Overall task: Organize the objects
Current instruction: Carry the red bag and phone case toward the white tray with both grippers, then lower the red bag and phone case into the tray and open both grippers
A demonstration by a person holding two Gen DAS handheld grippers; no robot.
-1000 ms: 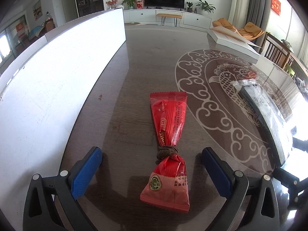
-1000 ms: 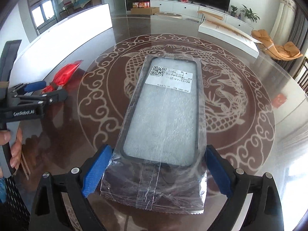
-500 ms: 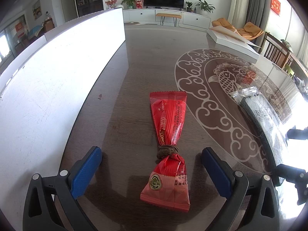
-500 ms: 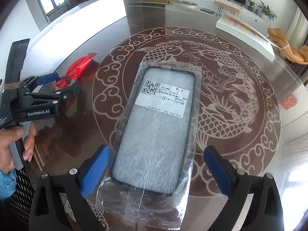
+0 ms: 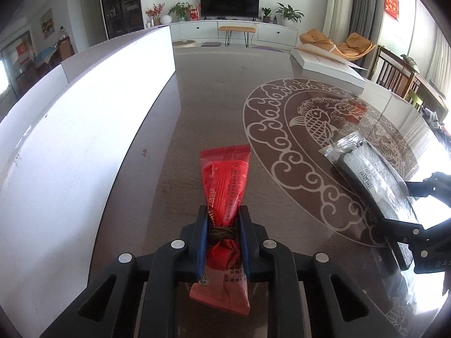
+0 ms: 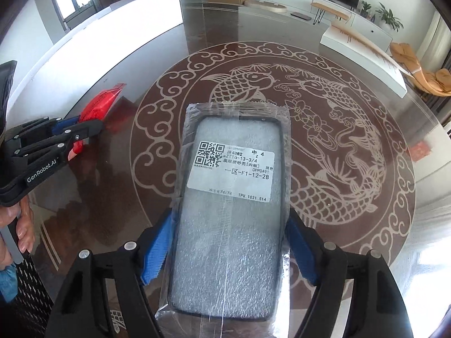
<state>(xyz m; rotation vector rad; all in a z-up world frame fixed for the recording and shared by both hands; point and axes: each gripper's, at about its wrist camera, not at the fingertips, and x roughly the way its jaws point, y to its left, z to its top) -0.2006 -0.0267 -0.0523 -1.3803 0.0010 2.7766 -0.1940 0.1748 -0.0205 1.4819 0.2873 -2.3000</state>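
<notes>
Two packets are counted on the glass-topped table [image 6: 394, 225]: one red snack packet [image 5: 225, 186] and one bagged phone case [image 6: 234, 225]. The snack packet is clamped at its string-tied waist by the left hand-held gripper [image 5: 223, 233], blue pads pressed in. The phone case, lying on the carp medallion, is being closed on by the right hand-held gripper [image 6: 229, 248], both pads against its sides.

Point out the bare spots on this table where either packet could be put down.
Bare wood runs between the white board and the red snack packet. The carp medallion beyond the bagged phone case is clear too. Crowded: the near edge, around both grippers.
</notes>
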